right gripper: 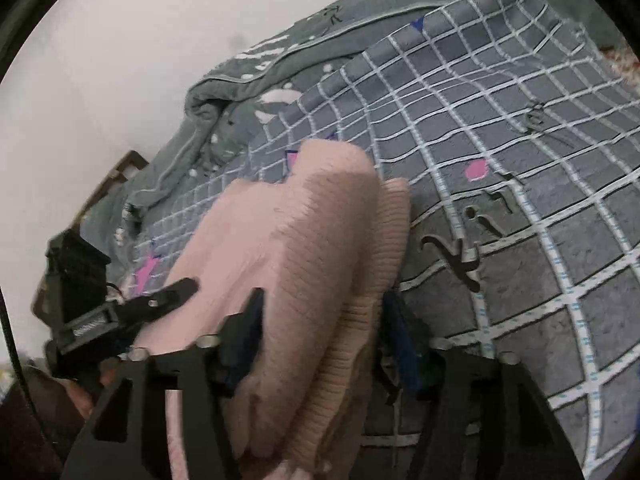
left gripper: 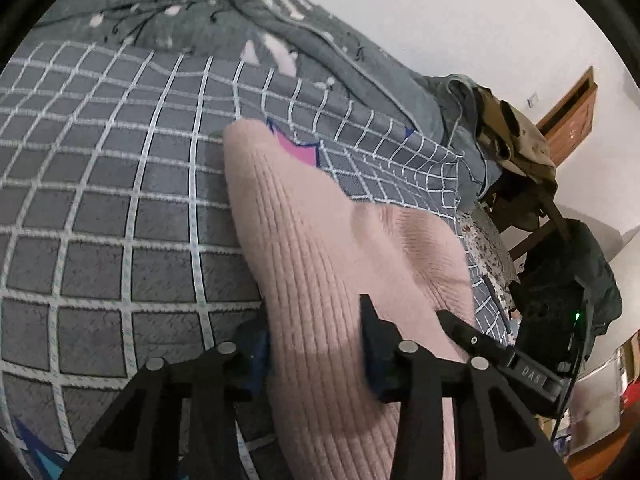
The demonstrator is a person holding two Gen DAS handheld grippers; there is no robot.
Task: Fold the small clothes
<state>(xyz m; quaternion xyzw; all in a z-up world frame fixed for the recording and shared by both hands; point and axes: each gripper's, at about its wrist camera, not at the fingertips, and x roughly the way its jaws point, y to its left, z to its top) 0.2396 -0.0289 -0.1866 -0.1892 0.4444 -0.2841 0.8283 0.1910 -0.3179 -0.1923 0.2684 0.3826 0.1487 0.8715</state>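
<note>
A pink ribbed knit garment lies folded in layers on a grey bedspread with a white grid. My left gripper straddles its near edge, with knit fabric between the jaws. The right gripper's fingers show at the right edge of the left wrist view. In the right wrist view the same garment runs between the jaws of my right gripper, which holds its stacked layers. The left gripper shows at the left, against the garment's far side.
A rumpled grey quilt lies along the white wall behind the bedspread. Beyond the bed's end stand a wooden chair piled with clothes, dark clothing and a brown door.
</note>
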